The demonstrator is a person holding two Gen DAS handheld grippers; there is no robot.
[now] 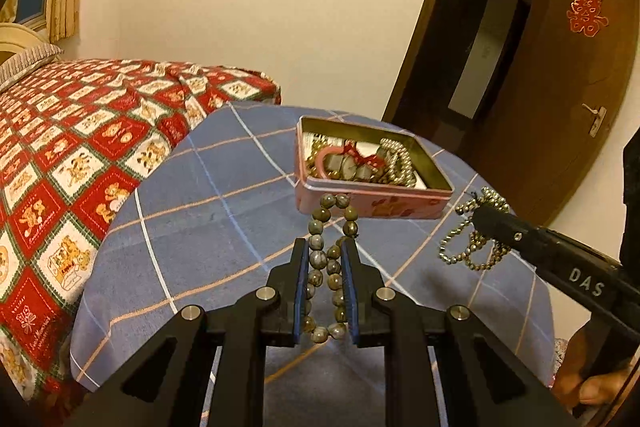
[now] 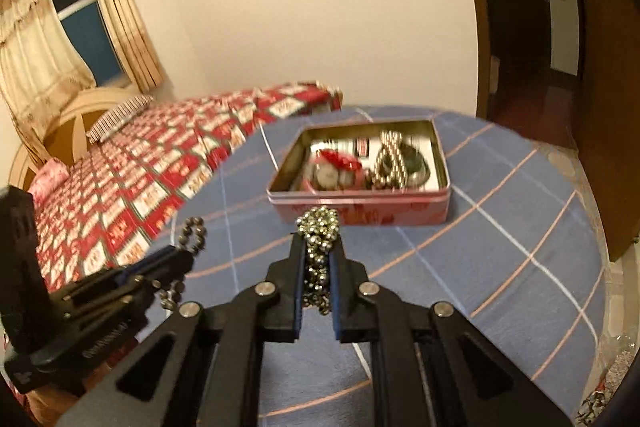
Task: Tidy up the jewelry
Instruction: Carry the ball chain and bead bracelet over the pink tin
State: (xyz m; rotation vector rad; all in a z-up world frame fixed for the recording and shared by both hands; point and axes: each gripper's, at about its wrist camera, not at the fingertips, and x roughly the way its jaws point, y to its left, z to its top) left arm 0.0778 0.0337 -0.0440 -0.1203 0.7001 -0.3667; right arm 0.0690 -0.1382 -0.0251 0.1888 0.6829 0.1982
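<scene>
My left gripper (image 1: pixel 325 245) is shut on a bracelet of large grey-green stone beads (image 1: pixel 326 267), held above the table just before the pink tin (image 1: pixel 372 201). My right gripper (image 2: pixel 318 241) is shut on a bunch of small metallic bead chain (image 2: pixel 318 227), also just before the pink tin (image 2: pixel 360 209). The open tin holds several jewelry pieces, a red ribbon and a metallic bead strand. In the left wrist view the right gripper (image 1: pixel 478 213) comes in from the right with the chain (image 1: pixel 472 247) dangling. In the right wrist view the left gripper (image 2: pixel 188 259) is at left with its bracelet (image 2: pixel 192 231).
The tin stands on a round table with a blue checked cloth (image 1: pixel 200 207). A bed with a red patterned cover (image 1: pixel 80 147) lies to the left, close to the table. A brown wooden door (image 1: pixel 560 87) stands open at the right behind the table.
</scene>
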